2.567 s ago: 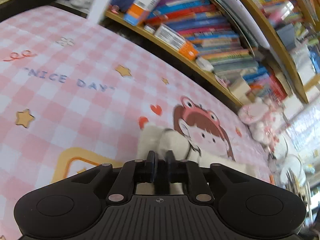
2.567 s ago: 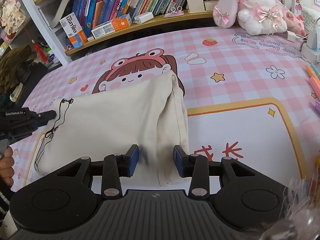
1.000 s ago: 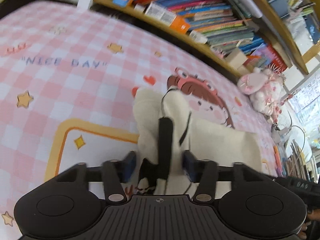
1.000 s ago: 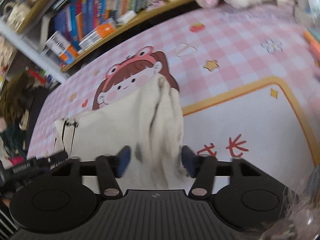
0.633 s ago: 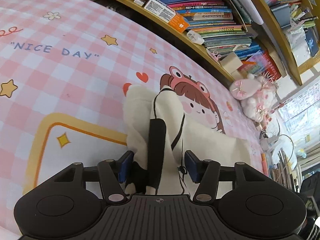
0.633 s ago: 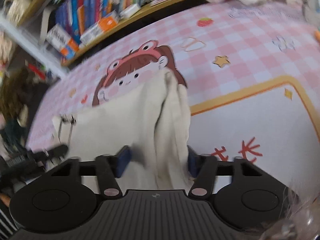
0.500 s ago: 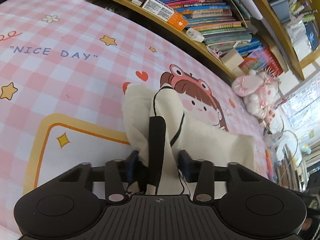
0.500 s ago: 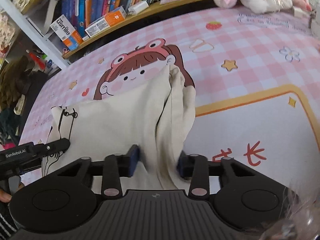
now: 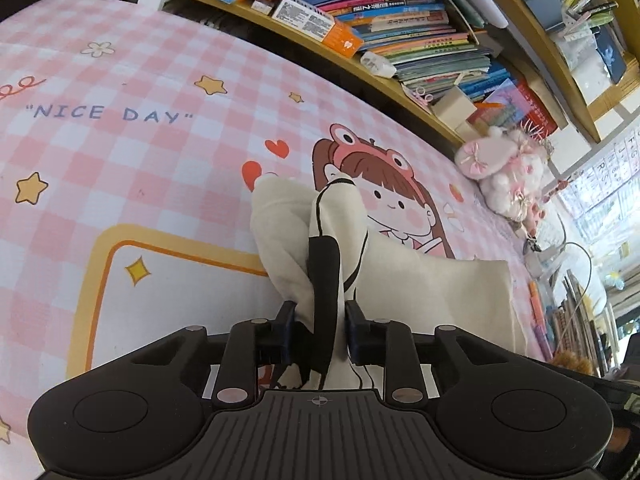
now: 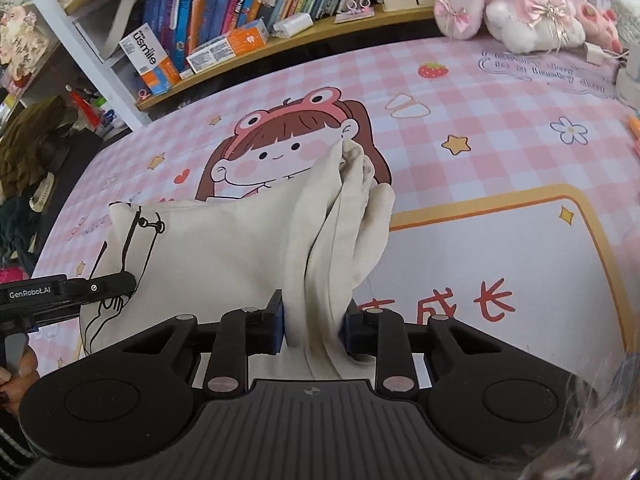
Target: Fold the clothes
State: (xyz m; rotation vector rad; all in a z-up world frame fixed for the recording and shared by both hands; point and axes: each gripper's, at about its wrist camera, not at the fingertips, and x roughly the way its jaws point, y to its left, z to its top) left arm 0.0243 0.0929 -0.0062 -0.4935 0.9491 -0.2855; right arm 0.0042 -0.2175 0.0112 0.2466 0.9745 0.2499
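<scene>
1. The left gripper (image 9: pixel 319 316) pinches one bunched end of the cream shirt (image 9: pixel 432 292).
2. The shirt lies on the pink checked counter (image 10: pixel 500 92), partly over the cartoon girl (image 10: pixel 288 148).
3. The right gripper (image 10: pixel 314 322) is closed on the other bunched end, probably a sleeve.

Both tongs, L (image 9: pixel 319 322) & R (image 10: pixel 313 324), now clamped on garment (image 10: pixel 224 256)
</scene>
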